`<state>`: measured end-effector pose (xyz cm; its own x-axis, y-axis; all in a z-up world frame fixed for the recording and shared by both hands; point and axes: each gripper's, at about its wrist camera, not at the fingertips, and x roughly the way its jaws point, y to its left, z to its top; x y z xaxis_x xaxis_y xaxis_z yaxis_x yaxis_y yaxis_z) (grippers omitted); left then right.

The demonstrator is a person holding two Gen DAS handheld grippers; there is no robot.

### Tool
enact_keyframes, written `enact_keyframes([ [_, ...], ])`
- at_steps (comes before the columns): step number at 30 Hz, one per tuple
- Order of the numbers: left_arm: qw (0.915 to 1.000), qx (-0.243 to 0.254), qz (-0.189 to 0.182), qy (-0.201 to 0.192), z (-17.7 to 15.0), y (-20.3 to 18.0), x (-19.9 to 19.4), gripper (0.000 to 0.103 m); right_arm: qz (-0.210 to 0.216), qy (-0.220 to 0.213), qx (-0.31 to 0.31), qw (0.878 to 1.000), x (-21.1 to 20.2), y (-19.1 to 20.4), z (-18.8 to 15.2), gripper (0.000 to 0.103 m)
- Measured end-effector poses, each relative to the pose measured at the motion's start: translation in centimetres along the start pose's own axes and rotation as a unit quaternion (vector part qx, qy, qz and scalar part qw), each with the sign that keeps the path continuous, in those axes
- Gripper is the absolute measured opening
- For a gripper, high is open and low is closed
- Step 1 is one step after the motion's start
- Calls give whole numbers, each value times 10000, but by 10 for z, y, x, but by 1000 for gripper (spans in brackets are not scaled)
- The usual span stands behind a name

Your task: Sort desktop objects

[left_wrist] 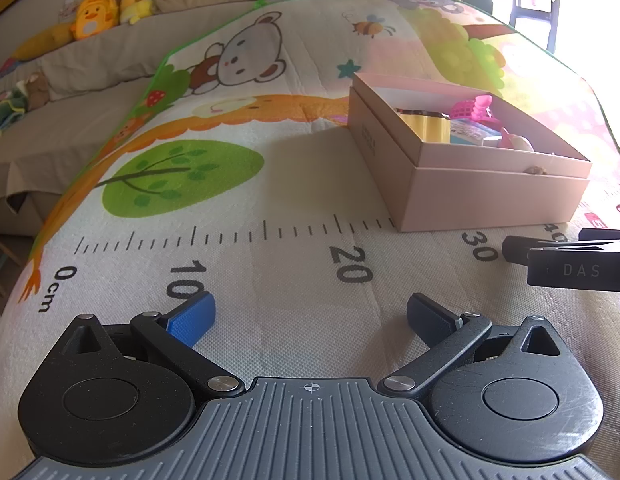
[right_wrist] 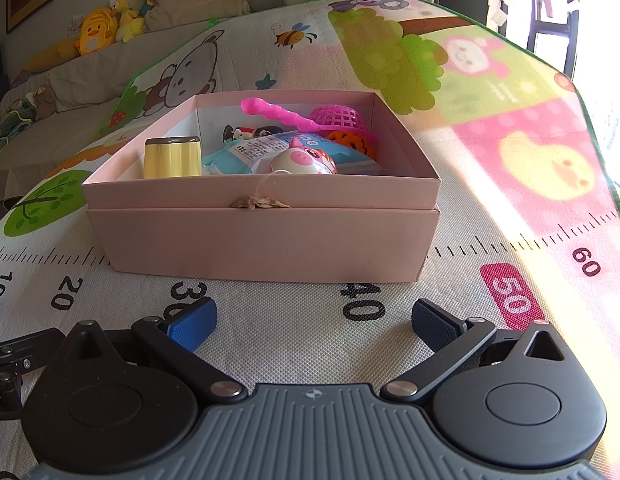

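Your left gripper (left_wrist: pixel 310 316) hovers low over the cartoon play mat (left_wrist: pixel 294 320), its fingers spread wide and holding nothing, near the printed 10 and 20 marks. Your right gripper (right_wrist: pixel 313 320) sits just beside it, fingers likewise apart and empty, pointing straight at the pink box (right_wrist: pixel 262 236). The box stands on the mat close ahead of you, lid off. Inside lie a yellow cylinder (right_wrist: pixel 173 158) at the left, a pig-faced toy (right_wrist: pixel 304 162) at the front, a blue packet (right_wrist: pixel 266 148), a pink spoon (right_wrist: pixel 278 113) and a pink basket (right_wrist: pixel 337 120) at the back right.
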<state>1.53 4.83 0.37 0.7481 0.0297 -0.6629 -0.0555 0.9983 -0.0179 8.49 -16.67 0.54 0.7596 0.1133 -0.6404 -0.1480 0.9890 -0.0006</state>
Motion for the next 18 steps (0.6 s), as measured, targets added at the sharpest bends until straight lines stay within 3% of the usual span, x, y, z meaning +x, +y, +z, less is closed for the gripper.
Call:
enact_keyframes([
  [18, 10000, -11, -18, -6, 1, -1, 0, 103, 0, -1, 0, 10000, 0, 0, 0, 103],
])
